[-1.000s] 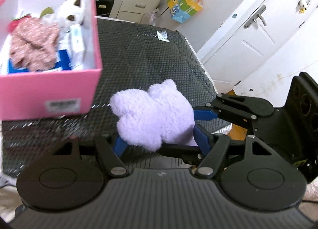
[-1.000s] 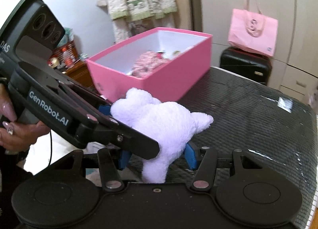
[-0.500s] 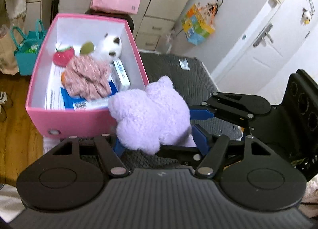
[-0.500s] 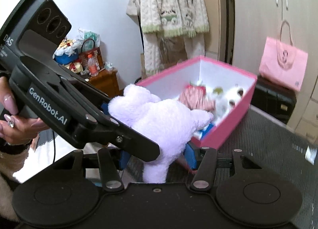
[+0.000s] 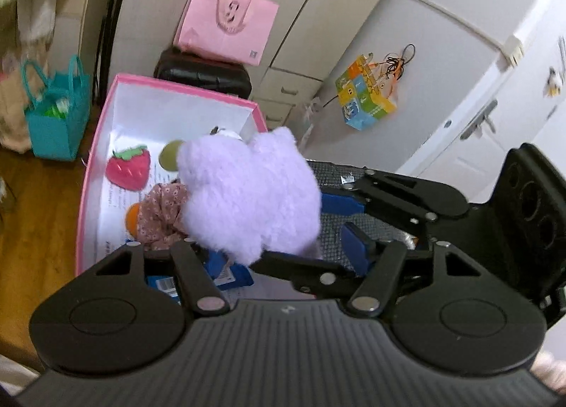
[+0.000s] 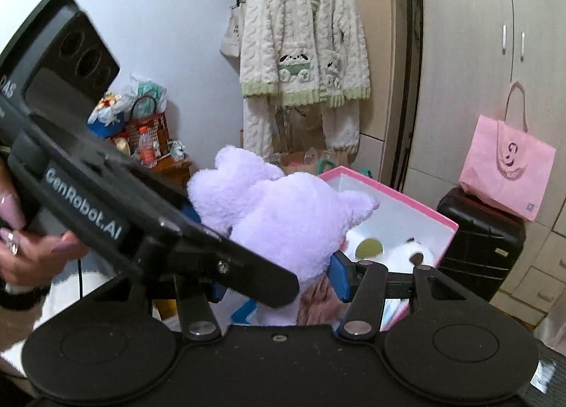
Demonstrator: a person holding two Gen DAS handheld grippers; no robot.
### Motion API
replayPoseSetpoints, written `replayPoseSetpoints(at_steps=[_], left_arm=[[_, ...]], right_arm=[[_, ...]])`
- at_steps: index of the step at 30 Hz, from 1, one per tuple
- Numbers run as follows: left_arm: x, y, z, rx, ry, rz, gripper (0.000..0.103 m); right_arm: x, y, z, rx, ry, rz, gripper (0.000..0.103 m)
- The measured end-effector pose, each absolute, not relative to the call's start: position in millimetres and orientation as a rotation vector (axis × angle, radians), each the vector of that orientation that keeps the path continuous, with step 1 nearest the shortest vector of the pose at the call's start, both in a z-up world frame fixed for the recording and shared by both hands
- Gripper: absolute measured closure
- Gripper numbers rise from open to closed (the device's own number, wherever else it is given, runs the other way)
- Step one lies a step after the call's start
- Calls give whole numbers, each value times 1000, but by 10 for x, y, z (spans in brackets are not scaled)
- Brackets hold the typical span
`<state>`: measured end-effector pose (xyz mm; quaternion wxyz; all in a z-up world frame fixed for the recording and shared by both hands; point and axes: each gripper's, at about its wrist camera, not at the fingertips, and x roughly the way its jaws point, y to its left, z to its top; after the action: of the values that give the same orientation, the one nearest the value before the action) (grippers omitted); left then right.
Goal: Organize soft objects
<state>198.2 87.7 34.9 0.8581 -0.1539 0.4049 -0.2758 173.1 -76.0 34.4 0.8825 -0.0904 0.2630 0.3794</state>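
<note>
A fluffy lilac plush toy [image 5: 247, 195] hangs in the air over the open pink box [image 5: 92, 173]. My left gripper [image 5: 283, 253] is shut on its lower part, and my right gripper [image 6: 279, 283] is shut on it from the side; one of the right gripper's blue pads [image 5: 339, 203] presses the toy's right flank. In the right wrist view the plush [image 6: 283, 216] covers the near end of the box [image 6: 417, 209]. Inside the box lie a red strawberry toy [image 5: 129, 168], a floral cloth [image 5: 161, 212], a green ball [image 6: 369, 248] and a white plush [image 6: 406, 255].
The box stands on a dark quilted surface [image 5: 332, 173]. Behind it are a black suitcase [image 5: 201, 71] with a pink tote bag [image 5: 226, 18] on top, and a teal bag [image 5: 56, 117] on the wooden floor. A hand [image 6: 32, 251] holds the left gripper's handle. A cream cardigan [image 6: 304, 35] hangs on the wall.
Both grippers have carried the plush up and across from the dark surface to above the pink box. The box's inside now lies right under the toy.
</note>
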Motion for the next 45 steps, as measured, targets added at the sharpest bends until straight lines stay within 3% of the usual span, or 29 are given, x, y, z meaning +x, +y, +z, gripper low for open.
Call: replayPoseSetpoints(at_steps=[18,21,24,28,33,45], left_arm=[[2670,924,-67,-330,838,-389,43],[2727,921,-122,-316,835,-351,43],[2695,917,-134,-313,836,-336,43],[2507,912,-34,-254,792,-305,43],[2256,884,149,-167,729,-266,43],[1552,668,445,-110,640,-345,39]], right_arm=[[2662,-626,-79,-206,629,749,42],[2771,-577,-143,-224,657,721,40],[2810,-593,-187,-225,671,691,28],[2679,-727,-168,-218,654,647,25],[2176,-913,32,-314,485,597,25],[1540,-1358,336,-127,420,569,24]])
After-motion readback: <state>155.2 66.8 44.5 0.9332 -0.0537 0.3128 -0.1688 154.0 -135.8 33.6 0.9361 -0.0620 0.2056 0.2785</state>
